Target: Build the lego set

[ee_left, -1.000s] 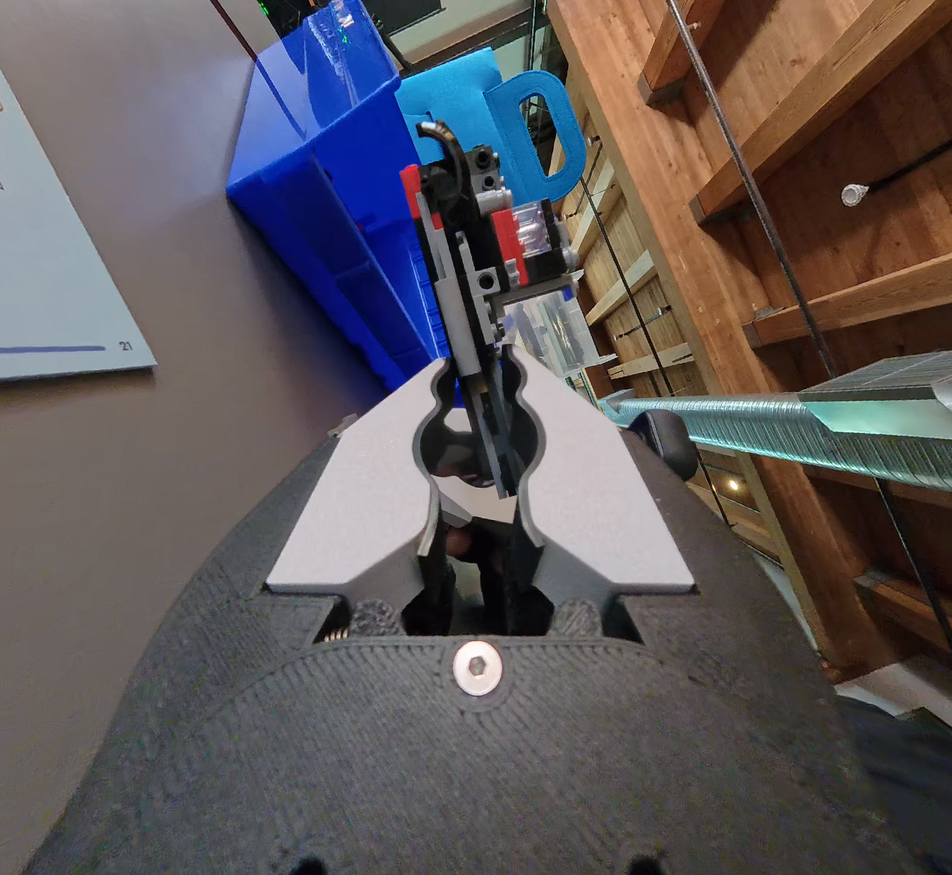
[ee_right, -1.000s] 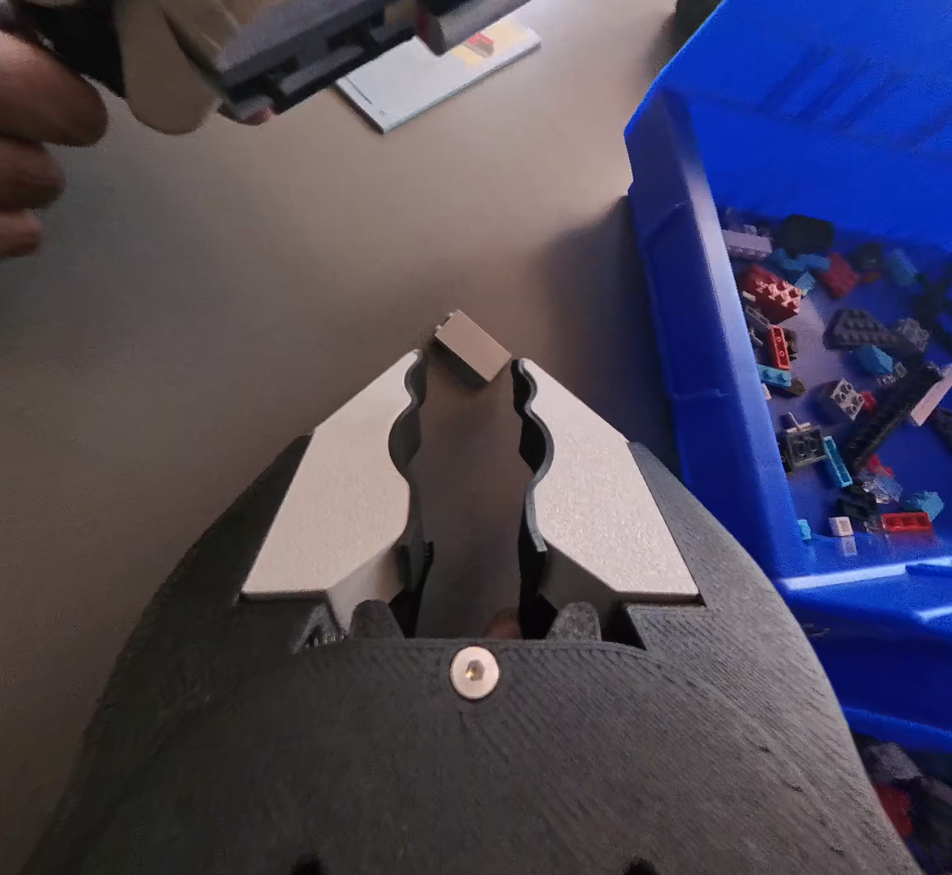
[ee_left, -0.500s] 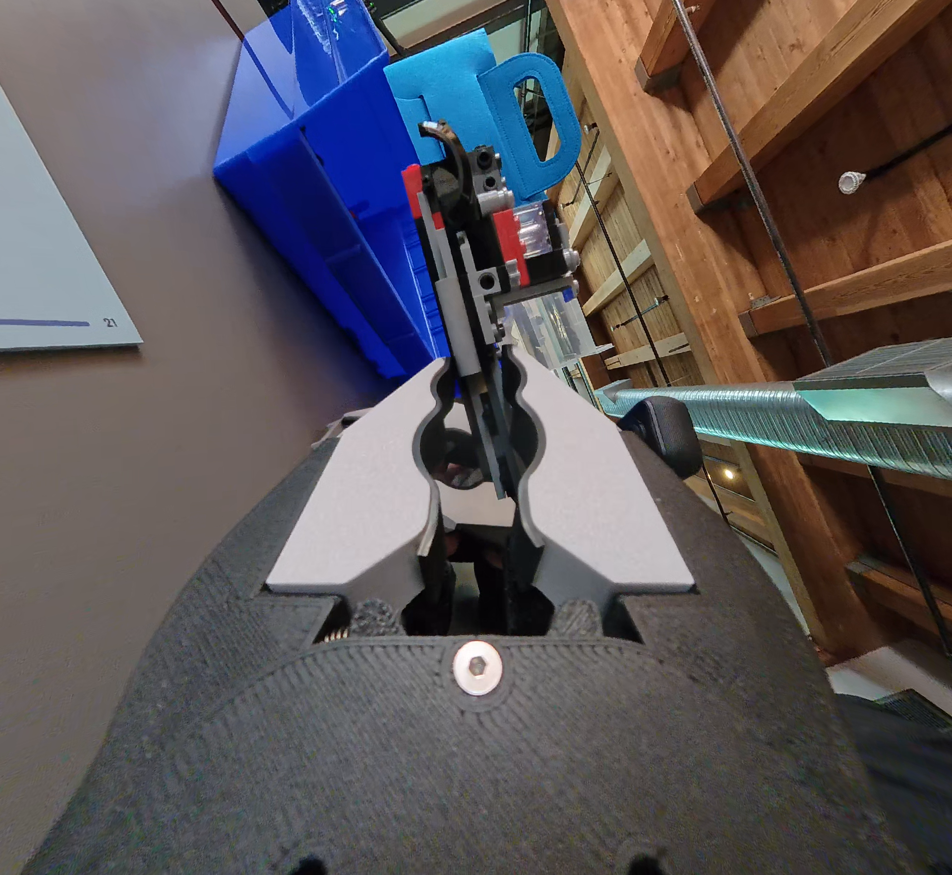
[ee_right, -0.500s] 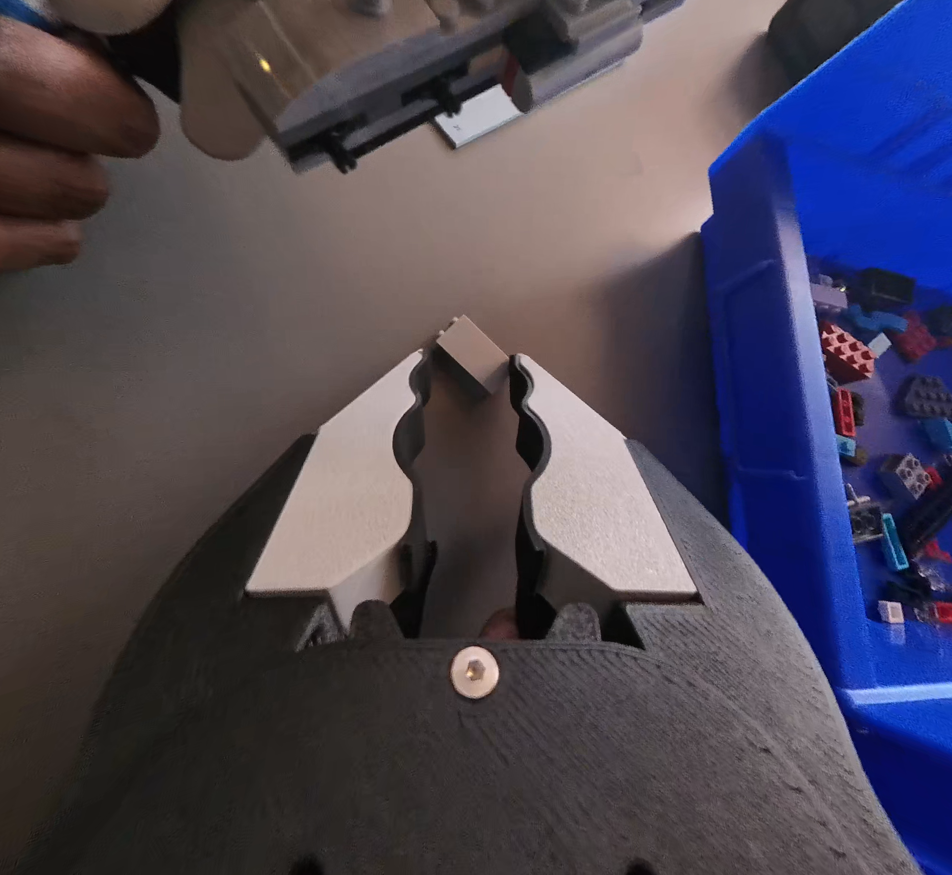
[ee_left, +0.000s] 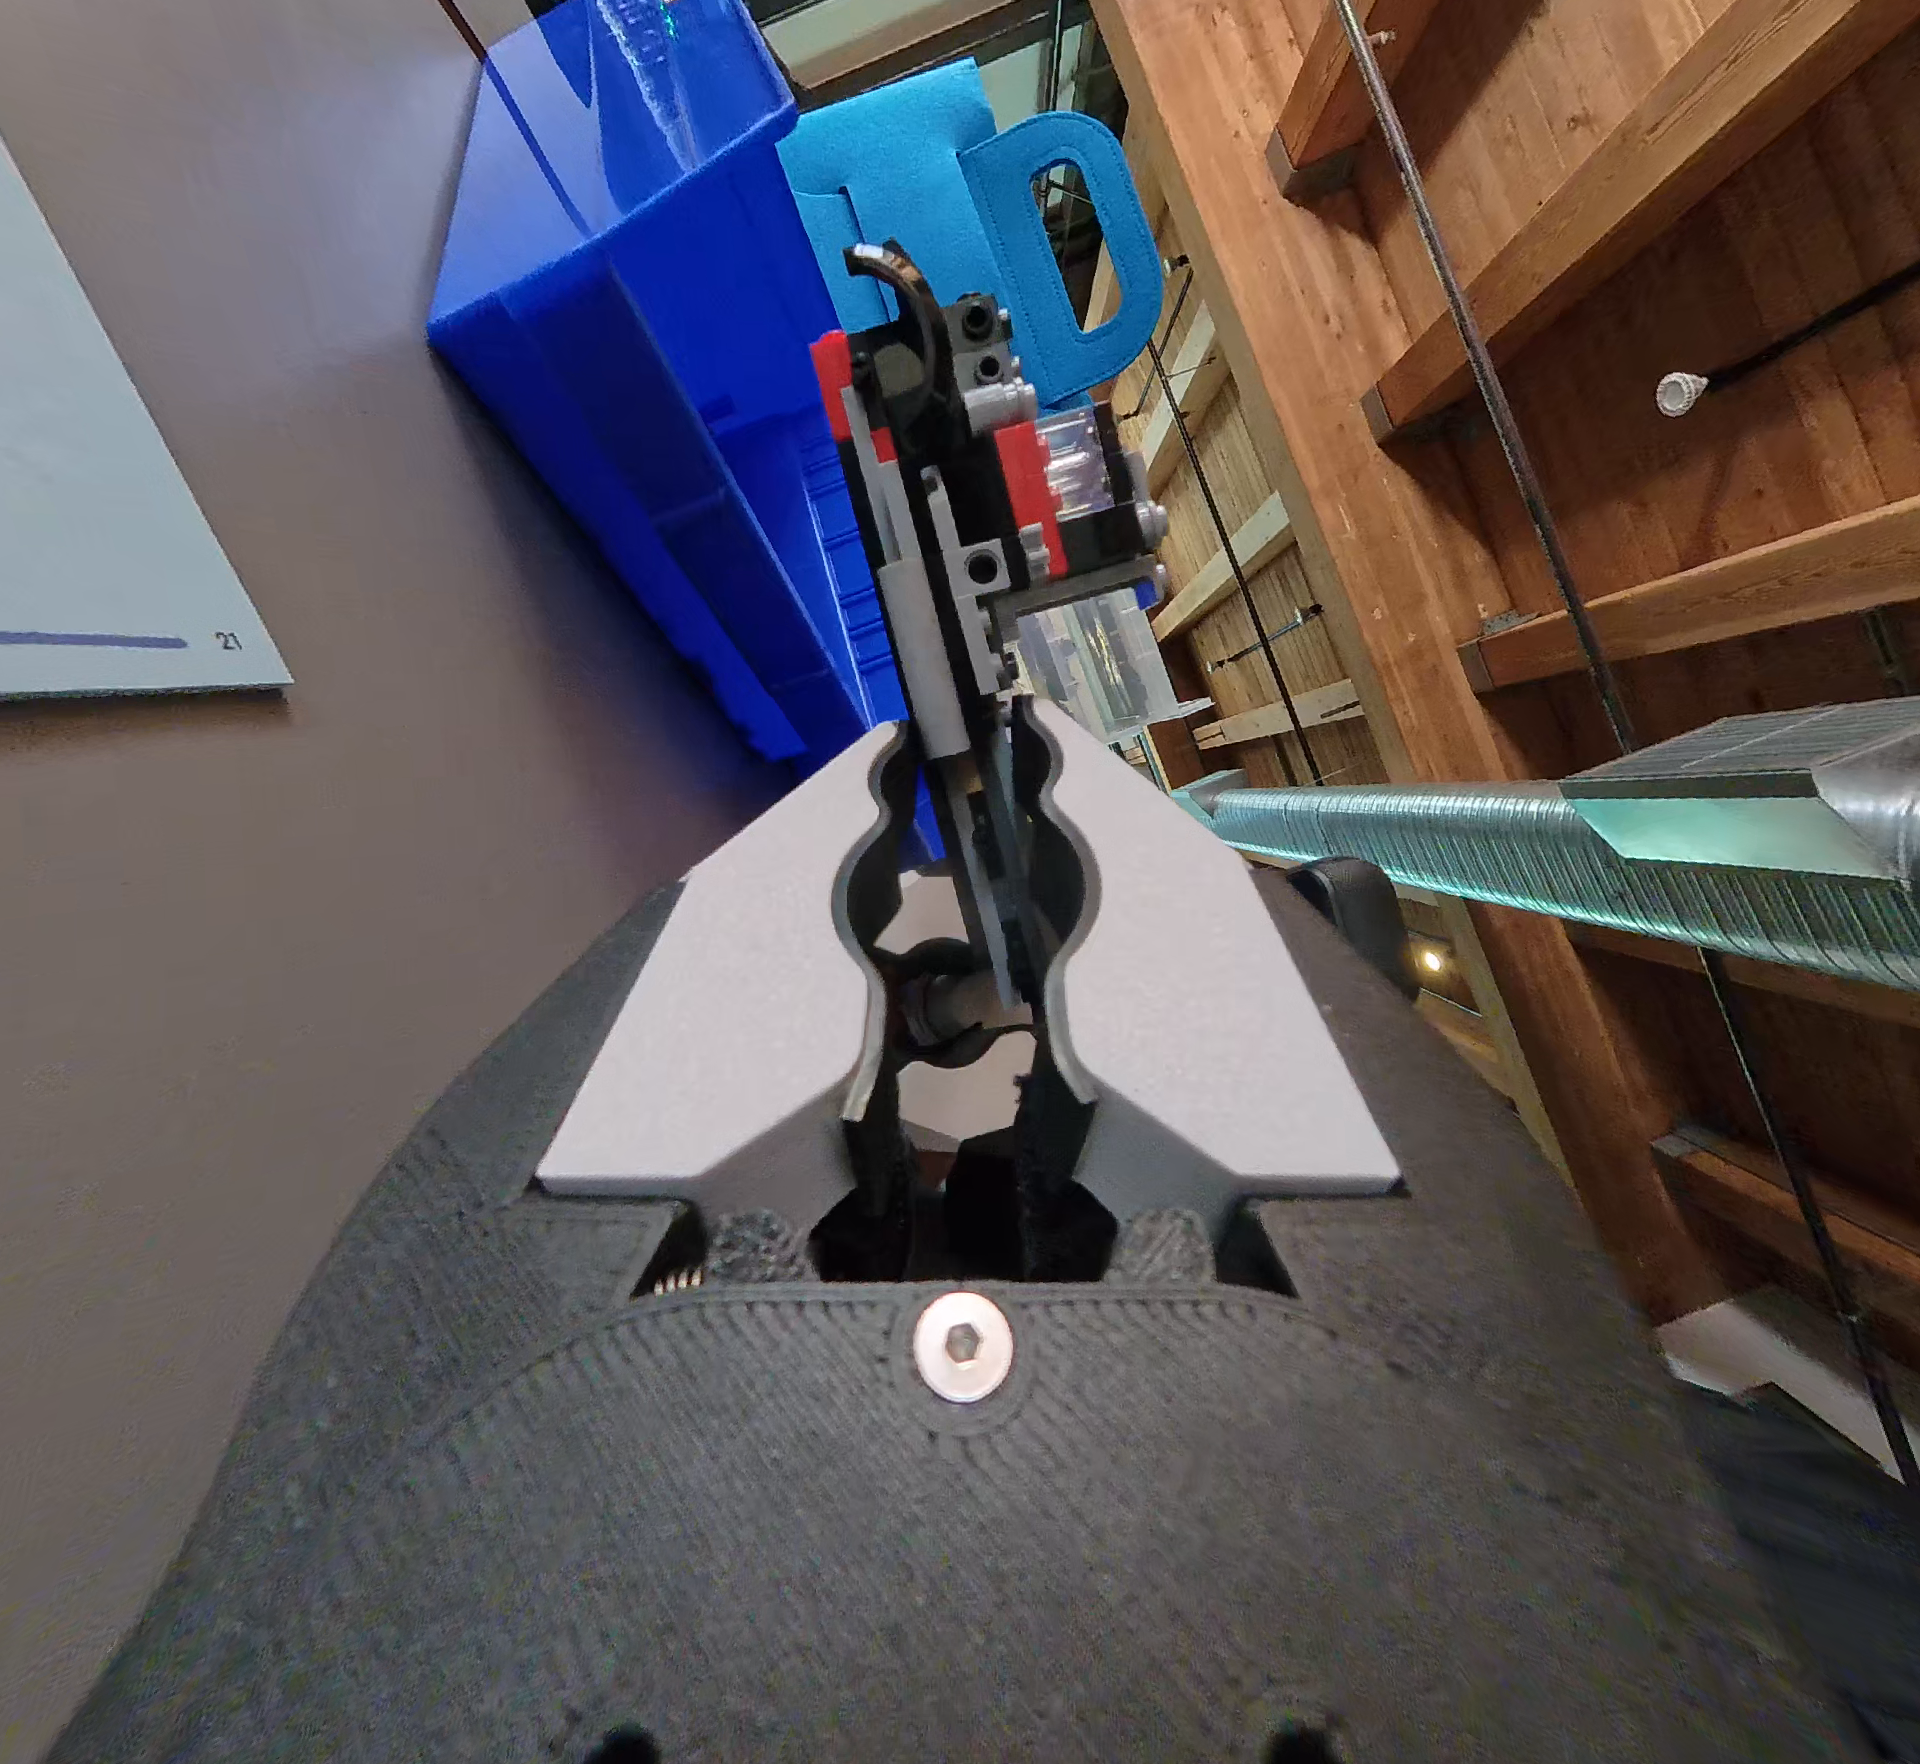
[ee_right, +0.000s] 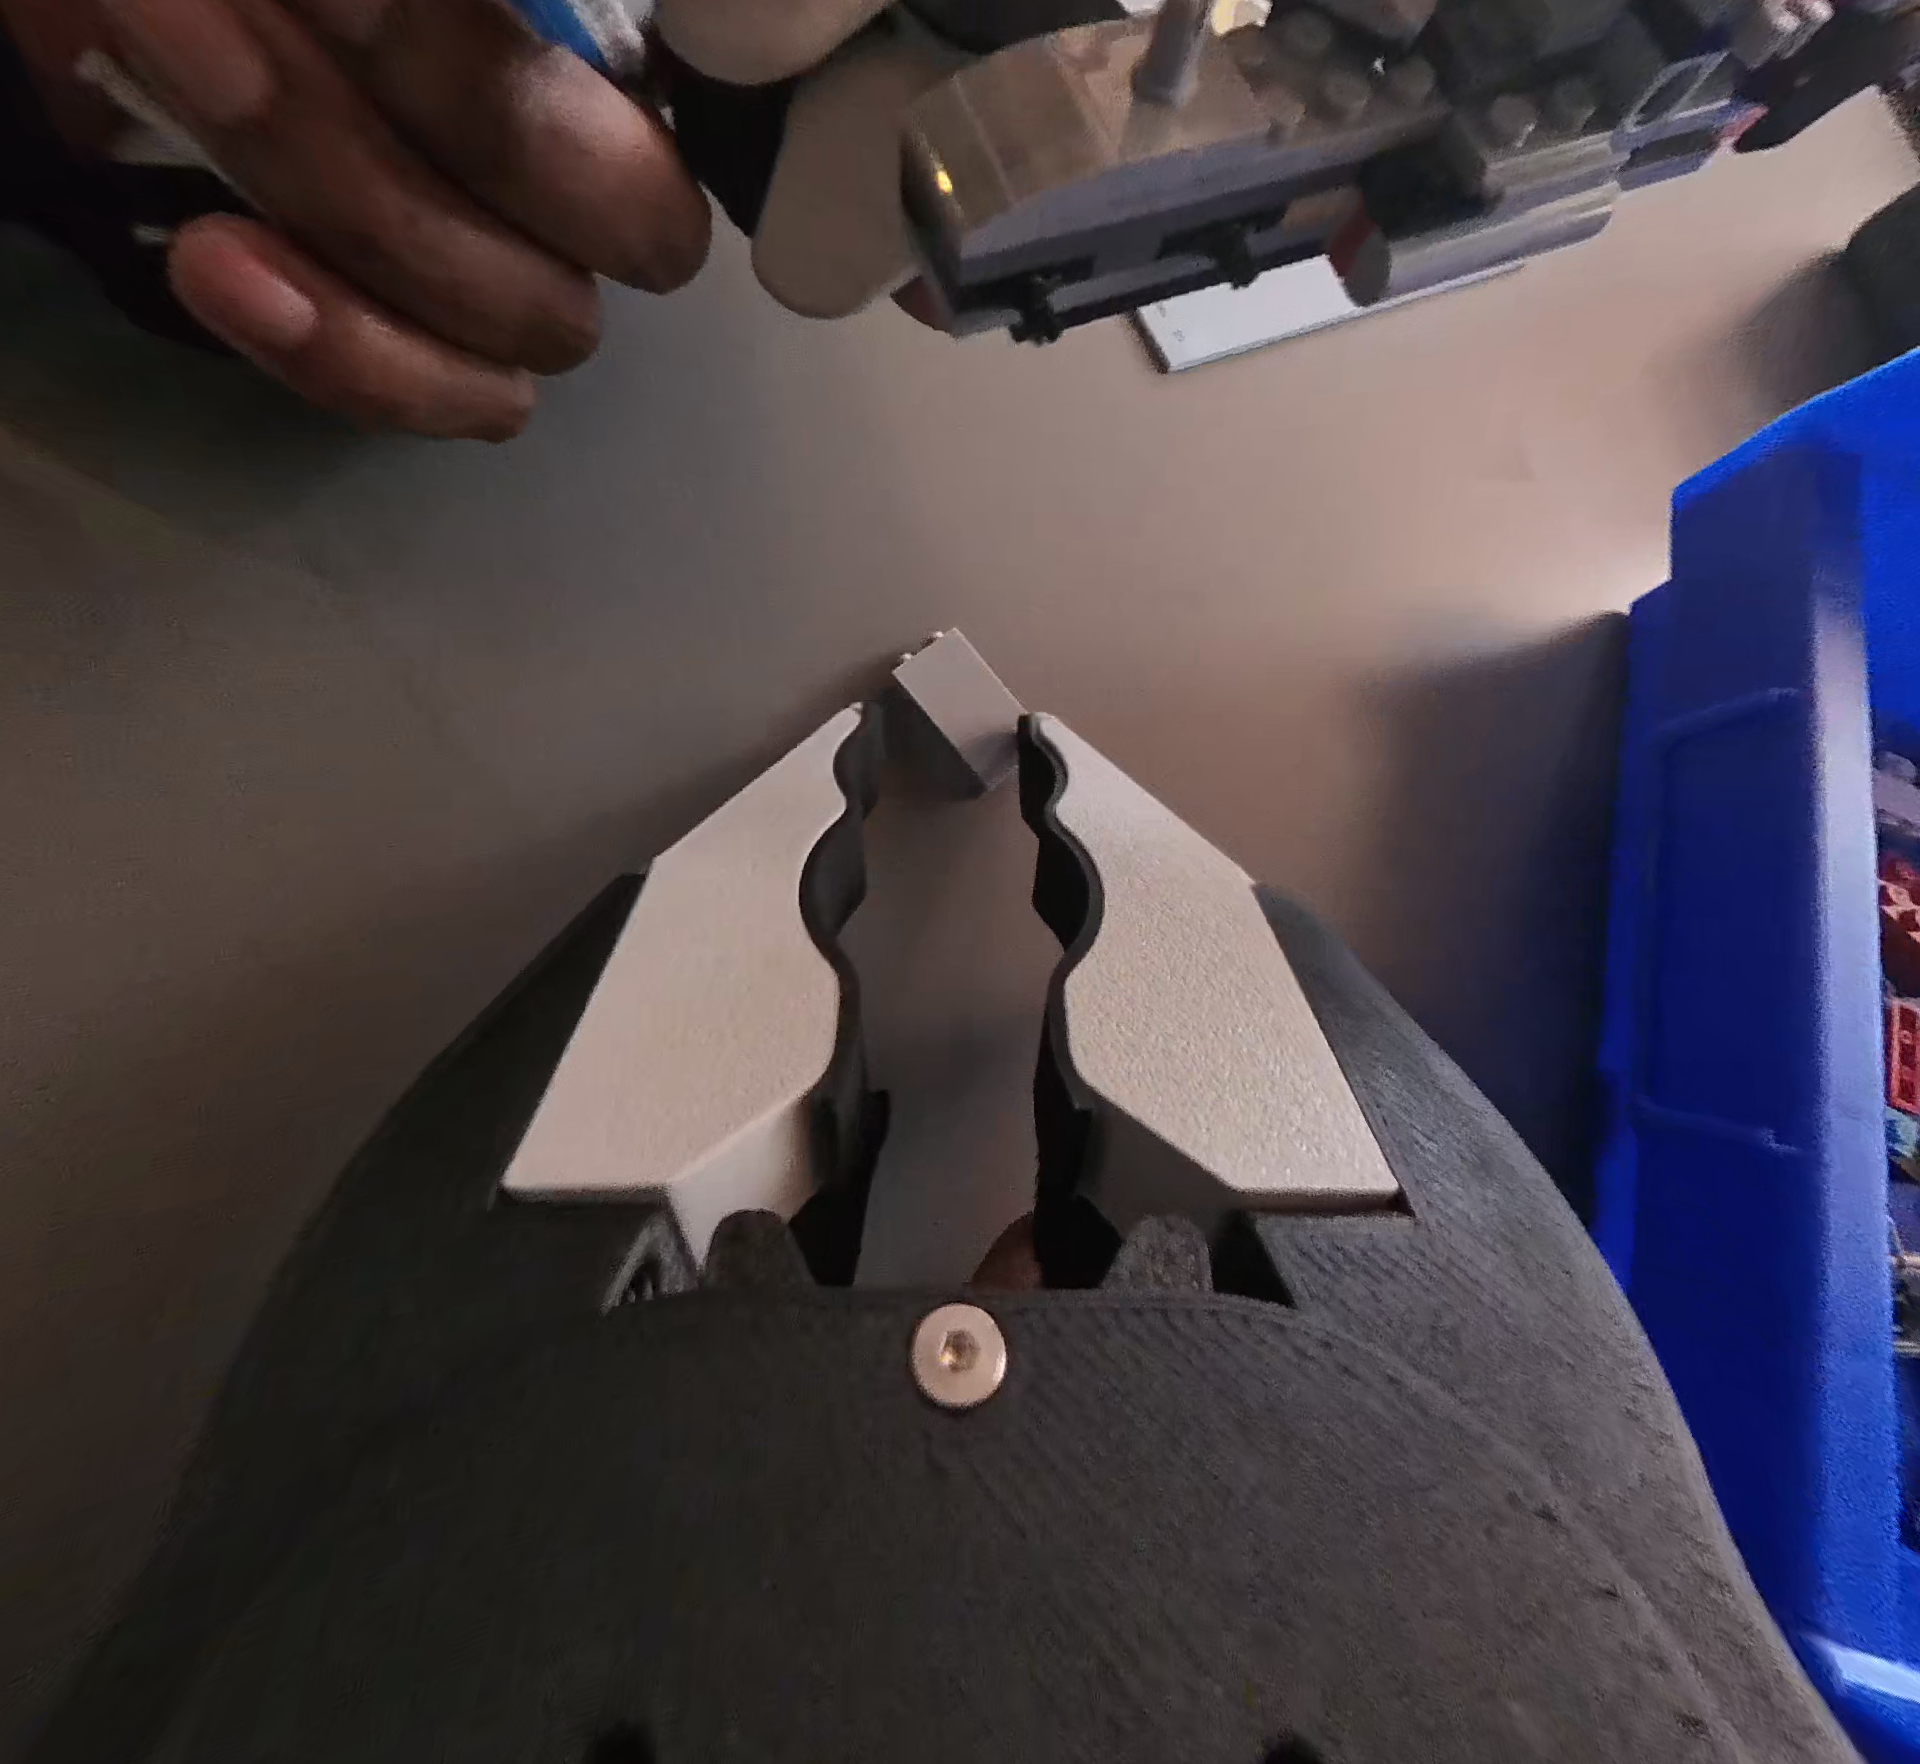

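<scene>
My left gripper (ee_left: 961, 727) is shut on a partly built lego model (ee_left: 961, 478) of black, grey and red pieces and holds it in the air, edge-on to the camera. The same model (ee_right: 1351, 156) shows at the top of the right wrist view, held above the table beside a hand (ee_right: 343, 156). My right gripper (ee_right: 951, 727) is shut on a small grey brick (ee_right: 951, 722) at its fingertips, above the grey table (ee_right: 416, 623) and below the model.
A blue bin (ee_right: 1766, 883) with several loose lego pieces stands at the right; it also shows in the left wrist view (ee_left: 623, 384). An instruction sheet (ee_left: 94, 519) lies on the table. Wooden beams (ee_left: 1558, 260) and a light blue foam piece (ee_left: 1049, 228) are behind. The gap from one gripper's tips to the other's is roughly 10 cm.
My right gripper with the grey brick has moved left and closer to the model; the bin has slid toward the right edge. The left gripper holds the model almost still.
</scene>
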Action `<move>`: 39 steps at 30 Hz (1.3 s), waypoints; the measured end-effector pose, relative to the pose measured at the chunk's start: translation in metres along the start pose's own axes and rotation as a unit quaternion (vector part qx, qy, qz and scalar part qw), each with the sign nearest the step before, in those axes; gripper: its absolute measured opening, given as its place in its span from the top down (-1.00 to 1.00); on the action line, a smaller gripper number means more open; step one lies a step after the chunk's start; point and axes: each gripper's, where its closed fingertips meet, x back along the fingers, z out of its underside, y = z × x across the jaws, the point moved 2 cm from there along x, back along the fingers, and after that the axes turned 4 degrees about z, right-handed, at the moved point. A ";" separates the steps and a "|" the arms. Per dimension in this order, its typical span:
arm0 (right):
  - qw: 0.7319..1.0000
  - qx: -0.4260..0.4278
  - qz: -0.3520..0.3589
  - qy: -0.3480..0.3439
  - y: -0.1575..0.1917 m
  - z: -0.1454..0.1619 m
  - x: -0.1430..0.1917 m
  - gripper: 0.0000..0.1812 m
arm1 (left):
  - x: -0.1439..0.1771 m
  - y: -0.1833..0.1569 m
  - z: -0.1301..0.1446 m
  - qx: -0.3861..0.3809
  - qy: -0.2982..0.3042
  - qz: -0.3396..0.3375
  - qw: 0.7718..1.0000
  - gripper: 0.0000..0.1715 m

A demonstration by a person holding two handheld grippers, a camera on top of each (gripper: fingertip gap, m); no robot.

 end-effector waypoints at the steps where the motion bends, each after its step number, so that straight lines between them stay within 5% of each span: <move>1: 1.000 0.003 -0.007 -0.002 0.002 0.000 0.001 0.67 | 0.000 0.000 0.000 0.001 0.000 0.001 1.000 0.79; 11: 1.000 -0.004 -0.020 -0.005 0.003 0.000 0.002 0.64 | 0.000 0.001 -0.001 0.008 0.001 0.002 1.000 0.78; 29: 0.987 -0.137 0.088 0.012 -0.010 -0.004 0.004 0.47 | 0.002 0.004 -0.006 0.011 -0.010 -0.001 1.000 0.78; 39: 0.980 -0.144 0.130 0.037 -0.011 -0.001 0.002 0.47 | 0.002 0.004 -0.006 0.005 -0.009 -0.006 1.000 0.78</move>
